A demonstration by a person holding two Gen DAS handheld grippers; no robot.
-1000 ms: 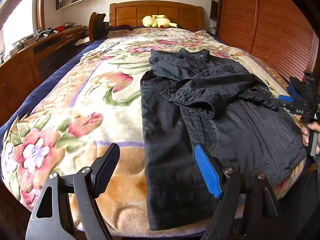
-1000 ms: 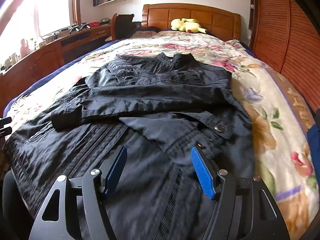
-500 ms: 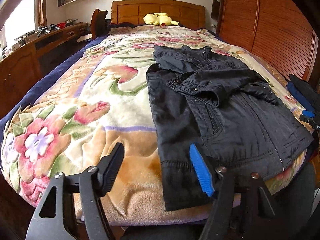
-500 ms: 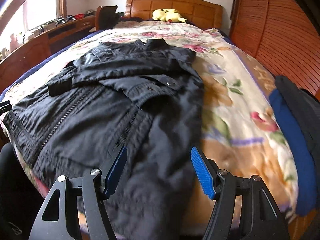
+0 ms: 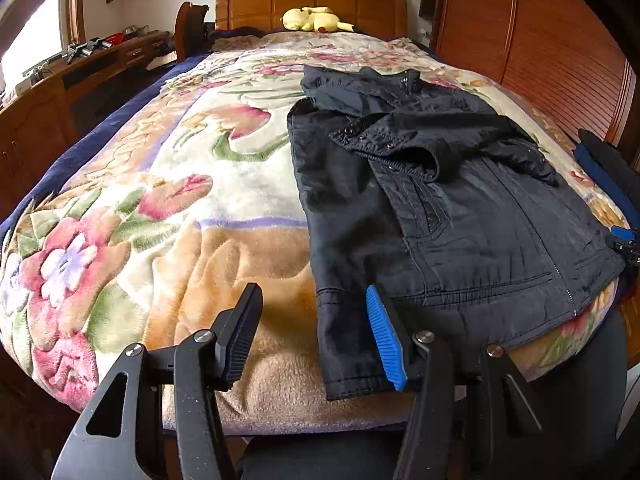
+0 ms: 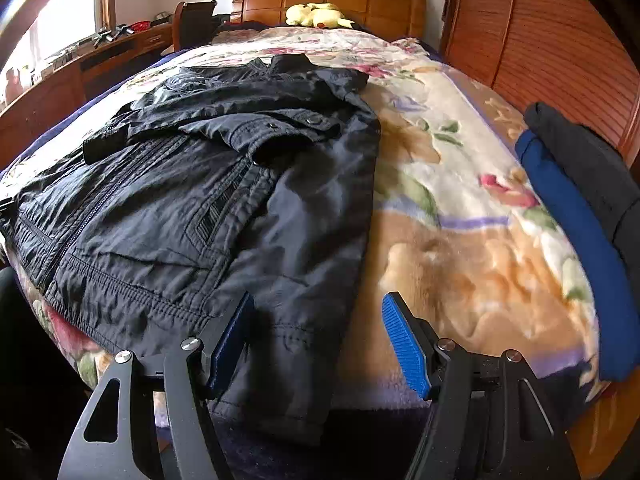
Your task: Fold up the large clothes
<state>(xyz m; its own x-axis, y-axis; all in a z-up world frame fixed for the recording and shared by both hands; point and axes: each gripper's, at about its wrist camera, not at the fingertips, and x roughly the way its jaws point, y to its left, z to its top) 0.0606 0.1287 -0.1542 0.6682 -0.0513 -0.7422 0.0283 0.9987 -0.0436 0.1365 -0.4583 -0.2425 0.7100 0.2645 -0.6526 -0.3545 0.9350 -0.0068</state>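
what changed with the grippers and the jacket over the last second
The right gripper swung from over the jacket middle to its hem corner at the bed's foot, jaws open. The left gripper sank toward the opposite hem corner, its jaws closing, nothing gripped yet. The jacket, floral blanket and yellow plush toy stayed put.

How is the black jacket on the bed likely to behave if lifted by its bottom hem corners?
The black jacket would probably sag between the corners: it lies creased and soft. Its smooth, faintly shiny shell may slip in a light pinch. The folded-in sleeves would likely fall open.
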